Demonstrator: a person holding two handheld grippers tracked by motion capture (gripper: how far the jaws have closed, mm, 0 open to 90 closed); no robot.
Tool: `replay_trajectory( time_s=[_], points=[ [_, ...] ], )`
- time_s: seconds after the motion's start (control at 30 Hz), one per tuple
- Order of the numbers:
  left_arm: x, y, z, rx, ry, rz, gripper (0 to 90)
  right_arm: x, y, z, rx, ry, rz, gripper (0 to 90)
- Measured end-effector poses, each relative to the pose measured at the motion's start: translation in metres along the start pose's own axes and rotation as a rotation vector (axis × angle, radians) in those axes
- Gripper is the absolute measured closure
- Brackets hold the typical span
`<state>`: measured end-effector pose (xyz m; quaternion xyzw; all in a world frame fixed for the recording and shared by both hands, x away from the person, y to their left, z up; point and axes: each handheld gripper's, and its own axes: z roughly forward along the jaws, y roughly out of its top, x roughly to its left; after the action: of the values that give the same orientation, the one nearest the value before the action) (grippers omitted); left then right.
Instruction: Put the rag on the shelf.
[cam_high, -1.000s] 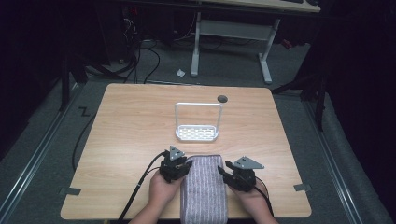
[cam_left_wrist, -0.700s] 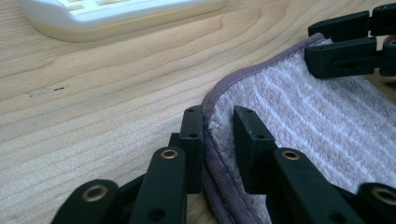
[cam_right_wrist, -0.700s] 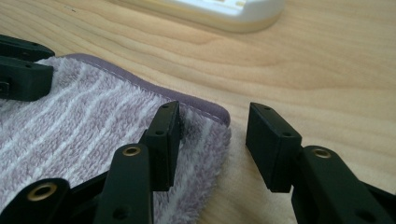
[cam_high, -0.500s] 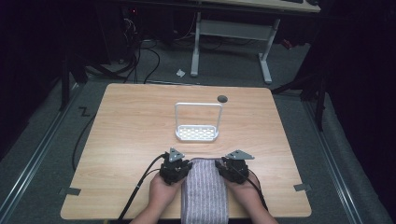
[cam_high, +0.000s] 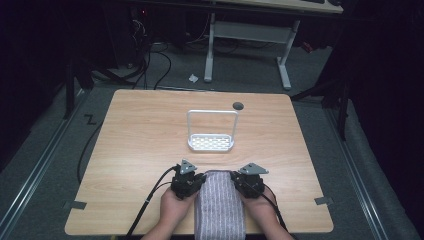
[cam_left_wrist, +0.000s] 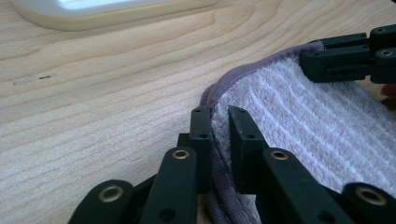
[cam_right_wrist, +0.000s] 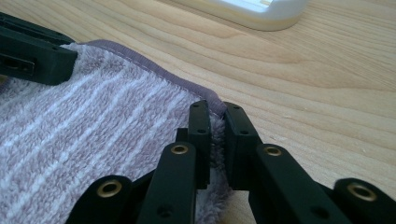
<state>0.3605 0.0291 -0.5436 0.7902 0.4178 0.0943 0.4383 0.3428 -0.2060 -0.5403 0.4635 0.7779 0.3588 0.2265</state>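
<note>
A purple-grey striped towel lies at the table's near edge between the person's two hands. My left gripper is at the towel's far left corner. In the left gripper view the towel's hem runs between the jaws of the left gripper, which have just been closing and now pinch it. My right gripper is at the far right corner. Its jaws have just closed on the towel's corner. Each gripper view also shows the other gripper, the right one and the left one, across the towel.
A white perforated tray with a wire hoop stands mid-table beyond the towel. A dark round hole sits near the far edge of the wooden table. Cables trail off the near left edge. A desk frame stands on the floor behind.
The right gripper has shifted slightly left onto the towel's far right corner. Both grippers' jaws have closed on the towel's edge. The left hand has stayed put.
</note>
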Motion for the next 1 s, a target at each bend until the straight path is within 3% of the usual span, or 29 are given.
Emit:
replay_trajectory(
  time_s=[0.07,0.17,0.27,0.3,0.33,0.4,0.43,0.47,0.53,0.77,1.0],
  points=[
    [0.001,0.000,0.000,0.002,-0.011,-0.002,80.7,0.001,-0.001,-0.002,-0.009,-0.002,-0.008,83.7],
    [0.000,-0.003,-0.006,-0.023,-0.033,-0.017,80.6,0.003,-0.003,-0.007,-0.039,-0.004,-0.014,83.9],
    [-0.003,-0.004,-0.010,-0.058,-0.036,-0.005,80.6,0.004,-0.003,-0.011,-0.070,-0.003,-0.009,83.9],
    [-0.007,-0.004,-0.015,-0.097,-0.019,0.025,80.6,0.005,-0.001,-0.016,-0.109,-0.001,-0.008,83.9],
    [-0.007,-0.004,-0.015,-0.097,-0.019,0.025,80.5,0.005,-0.001,-0.016,-0.109,-0.001,-0.008,83.9],
    [-0.012,-0.004,-0.023,-0.163,0.007,0.048,80.5,0.009,-0.001,-0.024,-0.164,-0.008,-0.019,83.8],
    [-0.012,-0.004,-0.023,-0.163,0.007,0.048,80.4,0.009,-0.001,-0.024,-0.164,-0.008,-0.019,83.8],
    [-0.015,-0.003,-0.030,-0.207,0.024,0.063,80.4,0.012,-0.001,-0.029,-0.200,-0.011,-0.029,83.8],
    [-0.019,-0.002,-0.036,-0.246,0.031,0.074,80.4,0.015,0.000,-0.033,-0.229,-0.016,-0.036,83.8],
    [-0.036,0.008,-0.059,-0.346,0.054,0.142,80.3,0.020,0.010,-0.056,-0.328,-0.016,-0.054,83.7],
    [-0.046,0.019,-0.080,-0.416,0.053,0.164,80.4,0.020,0.022,-0.077,-0.415,-0.030,-0.049,83.8]
  ],
)
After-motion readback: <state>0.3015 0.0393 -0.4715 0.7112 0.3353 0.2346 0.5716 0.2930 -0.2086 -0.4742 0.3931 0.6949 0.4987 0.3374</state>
